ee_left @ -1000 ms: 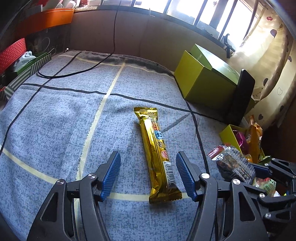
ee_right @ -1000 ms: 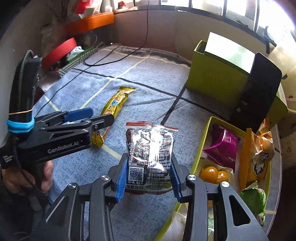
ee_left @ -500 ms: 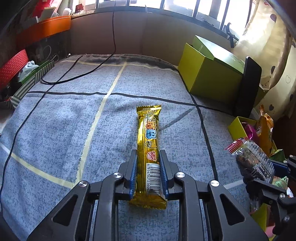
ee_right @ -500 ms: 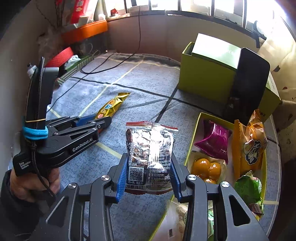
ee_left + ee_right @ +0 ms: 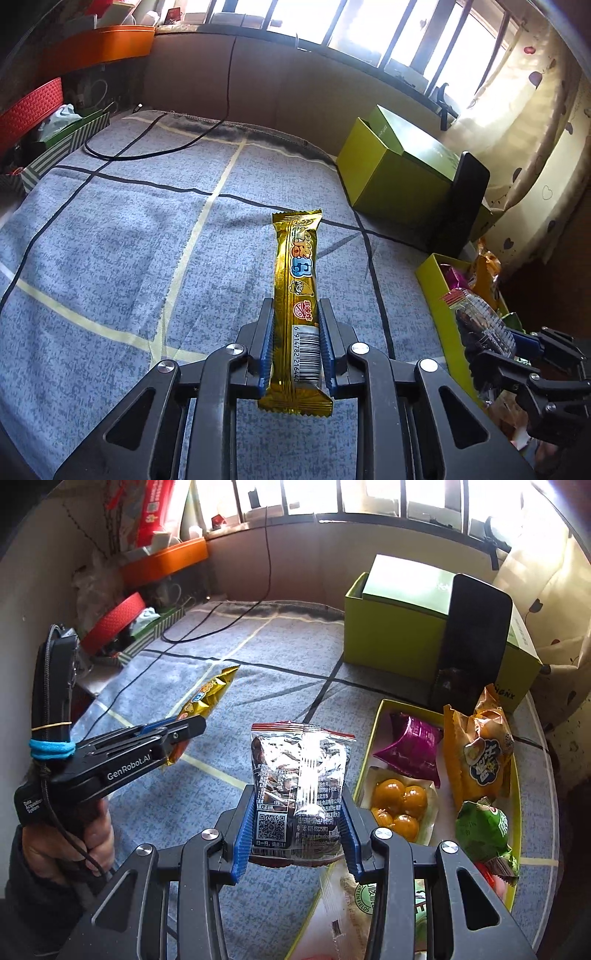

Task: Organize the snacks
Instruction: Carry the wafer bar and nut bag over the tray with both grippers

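Note:
My left gripper (image 5: 296, 345) is shut on a long gold snack bar (image 5: 297, 280) near its barcode end and holds it lifted above the blue-grey cloth. The bar (image 5: 205, 698) and the left gripper (image 5: 184, 729) also show in the right wrist view. My right gripper (image 5: 297, 829) is shut on a clear packet of dark snacks (image 5: 299, 779), held in the air just left of the yellow-green tray (image 5: 364, 771). That packet (image 5: 480, 323) appears at the right in the left wrist view. The tray holds a purple packet (image 5: 410, 744), orange balls (image 5: 397, 803), an orange bag (image 5: 478, 753) and a green bag (image 5: 484, 830).
A closed green box (image 5: 395, 173) with a black slab (image 5: 463, 206) leaning on it stands at the back right. A black cable (image 5: 155, 147) lies across the far cloth. Red and orange bins (image 5: 33, 107) and a striped box (image 5: 62, 147) sit at the left edge.
My left gripper closed on the gold bar and lifted it off the cloth. My right gripper kept its hold on the clear packet and drifted slightly toward the tray.

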Demonstrator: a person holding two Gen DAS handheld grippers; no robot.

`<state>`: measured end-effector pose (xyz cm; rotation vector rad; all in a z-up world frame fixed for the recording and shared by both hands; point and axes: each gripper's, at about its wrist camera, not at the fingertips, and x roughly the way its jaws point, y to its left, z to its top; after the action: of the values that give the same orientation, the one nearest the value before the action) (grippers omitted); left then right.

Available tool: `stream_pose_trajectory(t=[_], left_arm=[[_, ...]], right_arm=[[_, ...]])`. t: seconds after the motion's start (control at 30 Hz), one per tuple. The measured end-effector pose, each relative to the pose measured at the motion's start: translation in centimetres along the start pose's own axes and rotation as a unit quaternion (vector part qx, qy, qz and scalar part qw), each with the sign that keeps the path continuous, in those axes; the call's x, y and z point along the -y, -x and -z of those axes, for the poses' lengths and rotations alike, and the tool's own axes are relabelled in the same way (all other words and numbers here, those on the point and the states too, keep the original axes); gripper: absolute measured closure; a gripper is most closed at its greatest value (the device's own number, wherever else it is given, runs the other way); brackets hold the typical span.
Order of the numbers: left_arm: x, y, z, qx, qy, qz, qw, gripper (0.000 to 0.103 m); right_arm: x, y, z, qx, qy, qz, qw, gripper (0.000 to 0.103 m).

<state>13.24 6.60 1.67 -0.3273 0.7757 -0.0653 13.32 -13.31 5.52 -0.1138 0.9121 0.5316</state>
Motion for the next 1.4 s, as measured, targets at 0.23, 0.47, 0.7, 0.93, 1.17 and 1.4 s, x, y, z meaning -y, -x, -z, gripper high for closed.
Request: stream_pose_trajectory(t=[0.23,0.47,0.7,0.93,1.17,1.4], left_arm=[[0.8,1.1,0.0,0.014,0.000,0.021,0.9997,0.080],[1.7,1.5,0.3,0.017,-0.009,0.033,0.9993,0.080],[2.9,1.8,0.6,0.018,-0.022,0.048,0.9984,0.080],[4.3,1.8,1.2,0.012,-0.041,0.059,0.9974,0.080],[5.7,1.6,1.8,0.002,-0.058,0.071,0.9958,0.080],[7.1,1.4,2.3,-0.007,-0.075,0.085,0.9935,0.080]], right_arm=[[0.1,1.0,-0.2,0.017,-0.008,0.000,1.000,0.064],[0.2,1.9,-0.2,0.030,-0.014,-0.002,0.999,0.064],[0.9,3.3,0.1,0.045,-0.025,0.000,0.999,0.064],[2.2,4.7,0.6,0.056,-0.042,0.011,0.997,0.064],[3.9,5.8,1.4,0.062,-0.062,0.023,0.996,0.064],[5.9,7.1,2.2,0.070,-0.083,0.037,0.993,0.064]])
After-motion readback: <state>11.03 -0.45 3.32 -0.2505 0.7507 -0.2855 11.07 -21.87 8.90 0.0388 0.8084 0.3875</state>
